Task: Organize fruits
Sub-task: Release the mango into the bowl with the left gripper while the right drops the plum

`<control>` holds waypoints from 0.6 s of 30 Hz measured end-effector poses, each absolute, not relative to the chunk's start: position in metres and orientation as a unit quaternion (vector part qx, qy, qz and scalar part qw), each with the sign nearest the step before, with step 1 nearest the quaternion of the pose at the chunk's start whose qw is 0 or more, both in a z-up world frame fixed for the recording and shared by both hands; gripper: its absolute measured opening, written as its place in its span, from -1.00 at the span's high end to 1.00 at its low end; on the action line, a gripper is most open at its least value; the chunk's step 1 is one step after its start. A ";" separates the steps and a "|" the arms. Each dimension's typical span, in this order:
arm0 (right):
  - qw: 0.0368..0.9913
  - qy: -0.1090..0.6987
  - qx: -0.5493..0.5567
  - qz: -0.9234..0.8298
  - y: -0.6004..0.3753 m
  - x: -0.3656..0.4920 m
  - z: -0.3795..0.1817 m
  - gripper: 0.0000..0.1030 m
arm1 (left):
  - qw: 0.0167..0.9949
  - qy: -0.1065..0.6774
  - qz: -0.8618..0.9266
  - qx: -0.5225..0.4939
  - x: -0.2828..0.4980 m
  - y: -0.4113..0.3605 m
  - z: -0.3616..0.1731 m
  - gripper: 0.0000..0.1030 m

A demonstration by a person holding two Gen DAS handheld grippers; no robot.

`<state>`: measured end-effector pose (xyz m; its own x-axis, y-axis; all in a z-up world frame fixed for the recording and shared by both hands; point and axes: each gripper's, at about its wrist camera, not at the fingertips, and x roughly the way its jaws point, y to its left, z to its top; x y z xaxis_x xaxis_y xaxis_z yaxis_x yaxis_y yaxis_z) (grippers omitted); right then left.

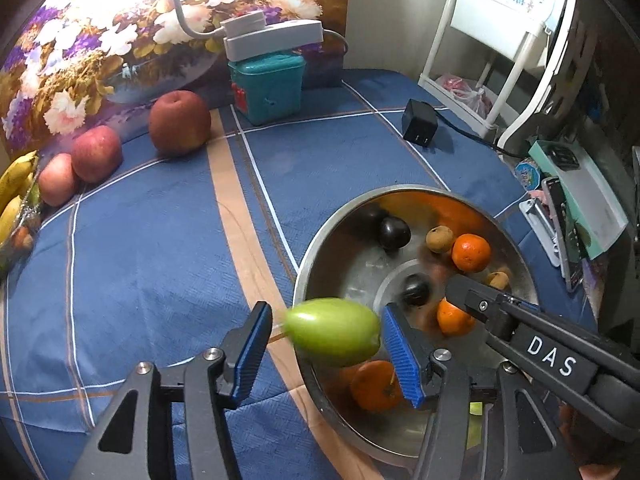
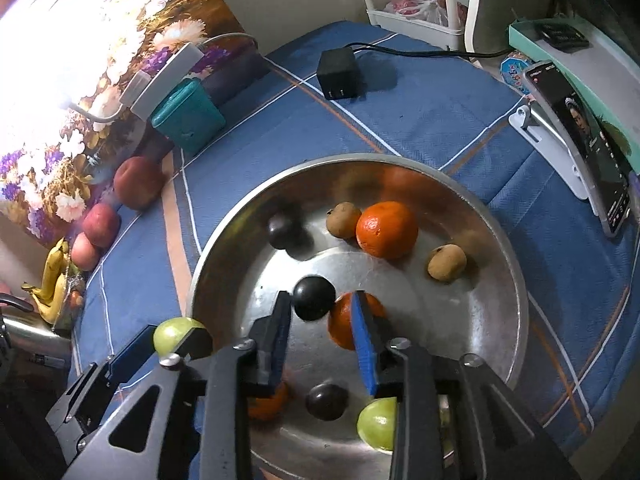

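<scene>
Left gripper [image 1: 326,344] hangs over the near rim of the steel bowl [image 1: 316,248] with its jaws apart; a blurred green fruit [image 1: 334,332] sits in the gap, its left end clear of the left pad, whether the right pad touches it I cannot tell; right gripper [image 2: 322,340] points down into the bowl, jaws parted and pressing on nothing; a dark plum [image 2: 314,297] lies just past its left finger, and an orange [image 2: 340,326] lies behind its blue right pad

Bananas [image 1: 14,188] lie at the far left edge of the blue checked surface [image 1: 160,240]; beside them three apples [image 1: 96,152] line the foot of a flowered panel [image 1: 100,48]; next comes a teal box [image 1: 266,86] with a grey lamp base on top; a black charger [image 1: 420,122] lies further right

Inside the bowl: two more plums [image 2: 282,230], a larger orange [image 2: 386,229], two small brown fruits [image 2: 447,263], a green fruit [image 2: 376,422] near the front, another orange partly hidden under the gripper; a phone [image 2: 580,144] leans on a stand at far right
</scene>
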<state>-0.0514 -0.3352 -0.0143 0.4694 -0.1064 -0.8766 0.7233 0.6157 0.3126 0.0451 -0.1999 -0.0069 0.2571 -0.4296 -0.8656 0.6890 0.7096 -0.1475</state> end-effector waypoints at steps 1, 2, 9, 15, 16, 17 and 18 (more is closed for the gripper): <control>0.783 0.441 0.348 -0.265 -0.335 -0.052 -0.014 0.32 | 0.782 0.493 -0.358 0.131 0.044 -0.199 -0.006 -0.23; 0.784 0.441 0.347 -0.266 -0.335 -0.052 -0.013 0.32 | 0.782 0.493 -0.358 0.131 0.044 -0.198 -0.005 -0.23; 0.788 0.437 0.337 -0.273 -0.330 -0.064 -0.009 0.32 | 0.791 0.505 -0.320 0.125 0.045 -0.180 -0.006 -0.24; 0.790 0.451 0.312 -0.273 -0.316 -0.074 -0.013 0.32 | 0.819 0.506 -0.233 0.138 0.046 -0.142 -0.011 -0.57; 0.792 0.452 0.308 -0.271 -0.312 -0.076 -0.013 0.32 | 0.823 0.506 -0.214 0.143 0.046 -0.133 -0.013 -0.59; 0.794 0.453 0.304 -0.269 -0.309 -0.078 -0.012 0.32 | 0.827 0.506 -0.197 0.147 0.046 -0.126 -0.015 -0.63; 0.797 0.453 0.296 -0.268 -0.303 -0.080 -0.010 0.32 | 0.830 0.506 -0.178 0.153 0.046 -0.119 -0.016 -0.63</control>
